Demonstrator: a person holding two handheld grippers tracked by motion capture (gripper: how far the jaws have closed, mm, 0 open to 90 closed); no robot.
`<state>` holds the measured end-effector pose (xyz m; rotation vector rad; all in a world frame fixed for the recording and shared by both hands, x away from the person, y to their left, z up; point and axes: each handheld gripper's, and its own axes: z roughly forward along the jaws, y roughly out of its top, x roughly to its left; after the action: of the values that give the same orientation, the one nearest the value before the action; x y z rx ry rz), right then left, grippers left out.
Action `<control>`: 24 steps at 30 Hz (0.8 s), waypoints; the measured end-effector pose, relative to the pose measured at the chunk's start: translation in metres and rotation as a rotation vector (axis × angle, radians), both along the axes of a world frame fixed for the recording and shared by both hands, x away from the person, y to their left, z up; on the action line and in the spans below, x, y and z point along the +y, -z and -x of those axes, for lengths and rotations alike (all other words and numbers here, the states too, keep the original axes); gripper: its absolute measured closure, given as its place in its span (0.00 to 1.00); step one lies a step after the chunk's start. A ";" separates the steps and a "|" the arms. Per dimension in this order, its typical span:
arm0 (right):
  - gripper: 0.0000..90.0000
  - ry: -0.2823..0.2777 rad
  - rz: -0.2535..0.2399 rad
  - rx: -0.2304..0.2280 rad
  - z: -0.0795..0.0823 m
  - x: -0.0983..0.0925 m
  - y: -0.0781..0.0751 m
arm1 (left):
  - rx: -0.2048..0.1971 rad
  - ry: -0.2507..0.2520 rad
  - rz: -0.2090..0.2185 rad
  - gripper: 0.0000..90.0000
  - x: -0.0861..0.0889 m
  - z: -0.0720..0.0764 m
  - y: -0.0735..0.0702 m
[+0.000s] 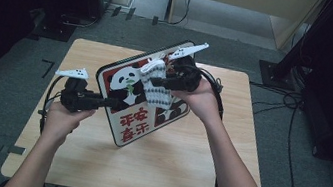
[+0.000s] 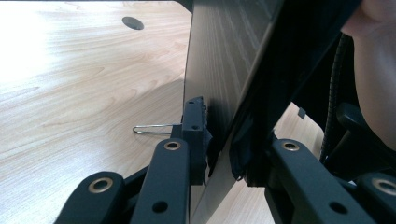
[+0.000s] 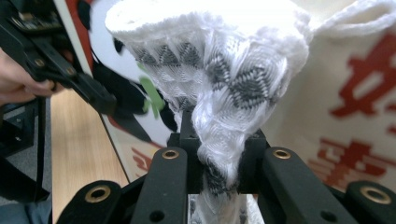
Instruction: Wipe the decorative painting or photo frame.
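Observation:
A square board with a panda picture, red border and red characters is held tilted up above the wooden table. My left gripper is shut on its left edge. In the left gripper view the jaws pinch that edge, and the board's wood-grain back rises ahead. My right gripper is shut on a white and grey knitted cloth, which lies against the board's face. The cloth bunches up from between the right gripper's jaws, in front of the board.
A thin metal wire piece sticks out behind the board near the left jaw. The tabletop has a round hole at its far side. Cables trail from the grippers. Grey carpet and dark stands surround the table.

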<state>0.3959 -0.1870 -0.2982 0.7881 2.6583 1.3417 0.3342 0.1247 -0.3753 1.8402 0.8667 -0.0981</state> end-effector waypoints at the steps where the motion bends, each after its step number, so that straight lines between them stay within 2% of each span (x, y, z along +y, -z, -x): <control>1: 0.87 -0.005 -0.001 -0.008 -0.001 0.002 -0.002 | -0.002 0.001 -0.004 0.85 0.000 0.000 0.000; 9: 0.85 -0.013 -0.033 -0.056 -0.003 0.007 -0.008 | -0.019 -0.006 -0.007 0.85 -0.001 0.002 0.000; 20: 0.86 -0.019 -0.018 -0.065 -0.004 0.015 -0.005 | -0.018 -0.001 -0.006 0.85 0.000 0.002 0.000; 24: 0.86 -0.017 -0.017 -0.056 -0.004 0.014 -0.003 | -0.017 0.002 -0.006 0.85 0.000 0.002 0.001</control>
<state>0.4002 -0.1732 -0.2952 0.7202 2.6197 1.3708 0.3325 0.1246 -0.3758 1.8446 0.8542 -0.0809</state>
